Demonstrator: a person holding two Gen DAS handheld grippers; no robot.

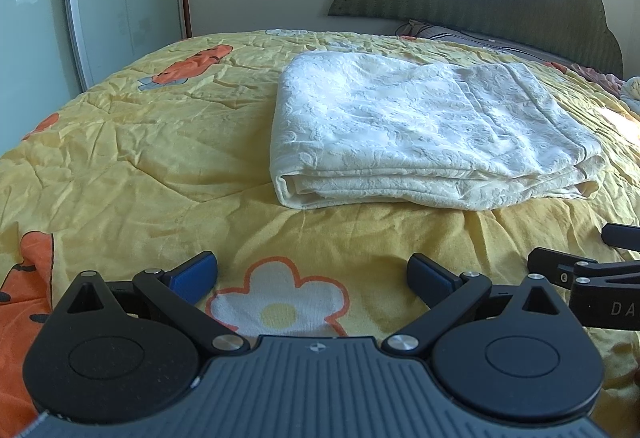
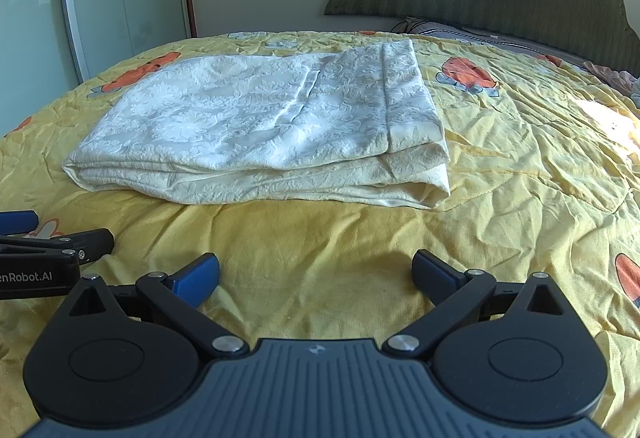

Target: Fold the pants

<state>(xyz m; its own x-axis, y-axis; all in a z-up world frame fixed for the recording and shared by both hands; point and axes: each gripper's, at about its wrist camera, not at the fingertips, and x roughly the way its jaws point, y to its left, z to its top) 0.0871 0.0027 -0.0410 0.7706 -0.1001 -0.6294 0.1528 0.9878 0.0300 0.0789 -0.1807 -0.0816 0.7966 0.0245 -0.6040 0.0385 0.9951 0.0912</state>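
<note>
Right wrist view alone shows the waistband end and a lengthwise seam of the cream folded pants [image 2: 256, 129] lying on the yellow flowered quilt [image 2: 520, 157] of the bed, plus "enRobot.AI" printed on the left gripper [image 2: 24, 238] beside it. Left wrist view shows the pants' rounded fold edge and "DA" on the right gripper [image 1: 592, 258]. Both grippers' fingers [image 1: 196, 276] are spread, holding nothing.
</note>
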